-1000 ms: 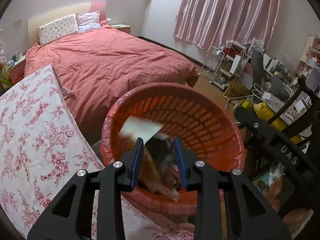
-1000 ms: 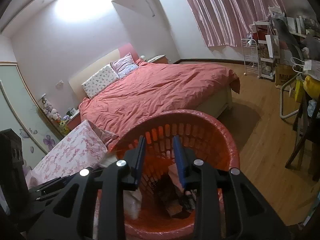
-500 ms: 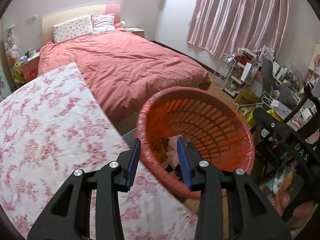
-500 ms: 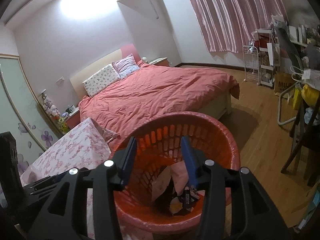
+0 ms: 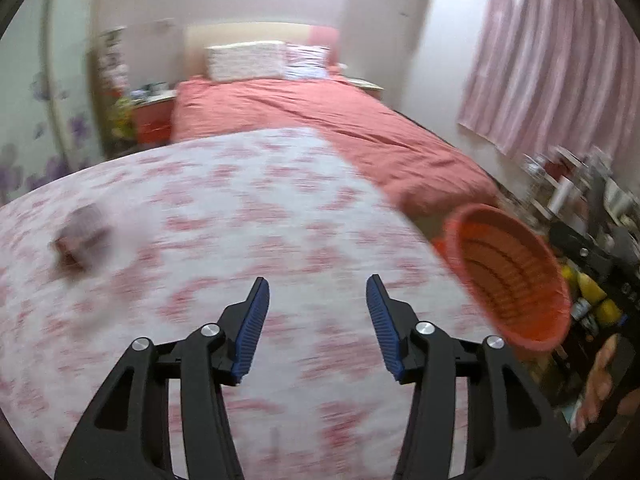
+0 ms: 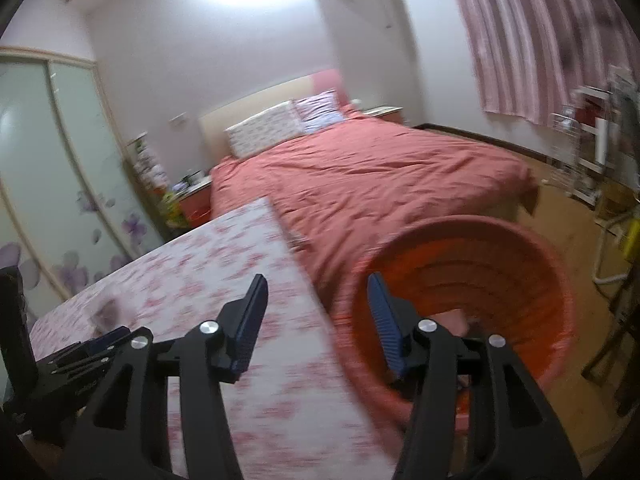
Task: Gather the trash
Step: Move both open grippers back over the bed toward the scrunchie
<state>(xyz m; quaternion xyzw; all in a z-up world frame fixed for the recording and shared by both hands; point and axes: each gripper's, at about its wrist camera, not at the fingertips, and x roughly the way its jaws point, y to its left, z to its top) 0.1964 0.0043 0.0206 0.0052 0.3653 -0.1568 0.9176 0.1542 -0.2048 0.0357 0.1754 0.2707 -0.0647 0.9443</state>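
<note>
Floral tablecloth (image 5: 248, 216) lies under both spread, empty grippers, beside orange basket (image 6: 500, 248).

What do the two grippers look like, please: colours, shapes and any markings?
Both look alike. The left gripper and the right gripper each have black angular frames with cut-out slots, silver round bolts, and two fingers with blue ribbed pads. No cables or sleeves show; any marking is too blurred to read.

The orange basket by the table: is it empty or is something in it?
Not empty. The right wrist view shows something pinkish lying at the bottom of the orange basket; blur hides what it is.
</note>
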